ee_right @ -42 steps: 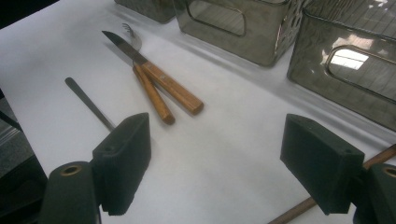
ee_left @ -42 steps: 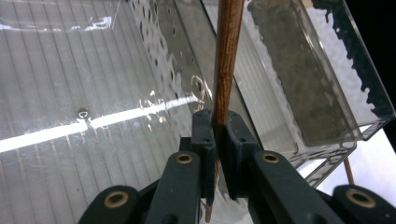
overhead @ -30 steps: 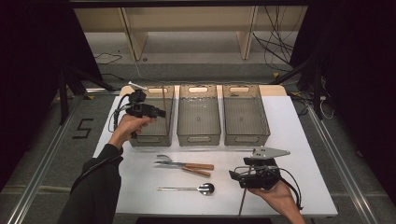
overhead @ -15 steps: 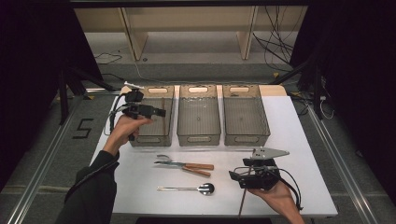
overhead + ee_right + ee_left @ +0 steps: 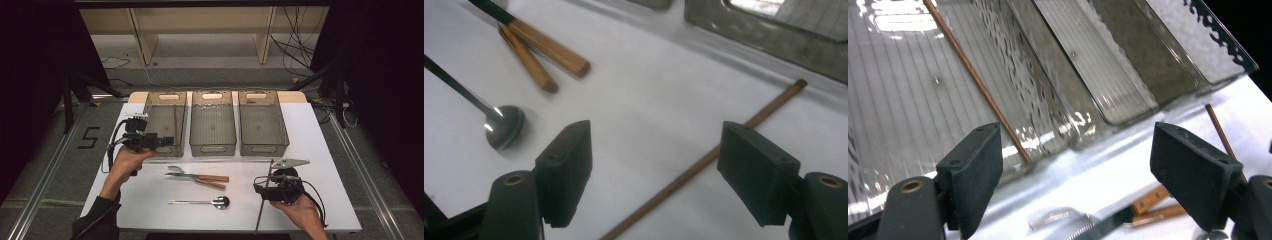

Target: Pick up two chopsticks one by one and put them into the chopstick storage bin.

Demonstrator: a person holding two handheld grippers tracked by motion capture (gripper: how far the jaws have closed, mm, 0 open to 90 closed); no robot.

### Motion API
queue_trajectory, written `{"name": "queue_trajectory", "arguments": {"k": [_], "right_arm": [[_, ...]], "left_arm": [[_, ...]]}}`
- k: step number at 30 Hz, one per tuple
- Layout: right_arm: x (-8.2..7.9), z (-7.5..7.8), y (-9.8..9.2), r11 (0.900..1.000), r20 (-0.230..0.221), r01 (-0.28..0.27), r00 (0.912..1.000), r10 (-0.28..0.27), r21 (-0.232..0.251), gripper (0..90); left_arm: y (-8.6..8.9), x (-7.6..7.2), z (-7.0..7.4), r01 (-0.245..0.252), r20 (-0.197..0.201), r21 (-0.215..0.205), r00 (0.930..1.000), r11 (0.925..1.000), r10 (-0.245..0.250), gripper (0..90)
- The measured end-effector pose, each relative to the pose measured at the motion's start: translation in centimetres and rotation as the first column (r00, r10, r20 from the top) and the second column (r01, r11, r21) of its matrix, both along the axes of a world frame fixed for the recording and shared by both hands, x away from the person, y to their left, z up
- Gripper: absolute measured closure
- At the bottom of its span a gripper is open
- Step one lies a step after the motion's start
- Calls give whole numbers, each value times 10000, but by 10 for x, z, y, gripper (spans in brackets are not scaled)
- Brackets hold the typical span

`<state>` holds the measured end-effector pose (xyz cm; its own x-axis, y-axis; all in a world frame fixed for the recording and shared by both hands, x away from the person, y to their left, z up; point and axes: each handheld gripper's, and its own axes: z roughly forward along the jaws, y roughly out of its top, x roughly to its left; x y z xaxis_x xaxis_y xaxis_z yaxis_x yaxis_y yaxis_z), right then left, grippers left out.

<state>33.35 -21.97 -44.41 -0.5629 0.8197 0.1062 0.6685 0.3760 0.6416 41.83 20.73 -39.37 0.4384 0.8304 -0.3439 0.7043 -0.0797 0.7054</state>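
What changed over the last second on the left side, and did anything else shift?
The left gripper pulled back from over the left bin toward the person, its jaws just opening, nothing between them; a brown stick lies in that bin. The right gripper, the second stick, the wooden-handled tools and the spoon stayed put.
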Motion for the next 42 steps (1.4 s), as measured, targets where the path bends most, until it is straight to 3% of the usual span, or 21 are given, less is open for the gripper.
{"name": "queue_trajectory", "arguments": {"k": [3, 7, 14, 20, 25, 42], "right_arm": [[1, -2, 1, 9994, -298, 78, 9995, -88, -352, 303], [1, -5, 5, 9978, -454, 80, 9989, -110, -662, 303], [6, -8, 7, 9933, -764, 428, 9958, -512, -1076, 325], [8, -14, 6, 9890, -1108, 599, 9910, -752, -1354, 339], [11, -16, 8, 9829, -1305, 641, 9876, -873, -1725, 360], [20, -21, 10, 9761, -1811, 656, 9779, -1041, -2071, 386]], "left_arm": [[1, -13, -8, 1, 124, 27, 9999, 10000, -2, 208], [2, -27, -18, -31, 247, -306, 9997, 9995, 39, 205], [-5, -45, -34, 58, 319, 304, 9995, 9995, -67, 197], [-9, -58, -44, 156, 560, 294, 9983, 9994, -172, 192], [-13, -67, -51, 308, 858, 200, 9958, 9993, -324, 188], [-11, -83, -67, 433, 1238, -72, 9914, 9990, -421, 182]]}}
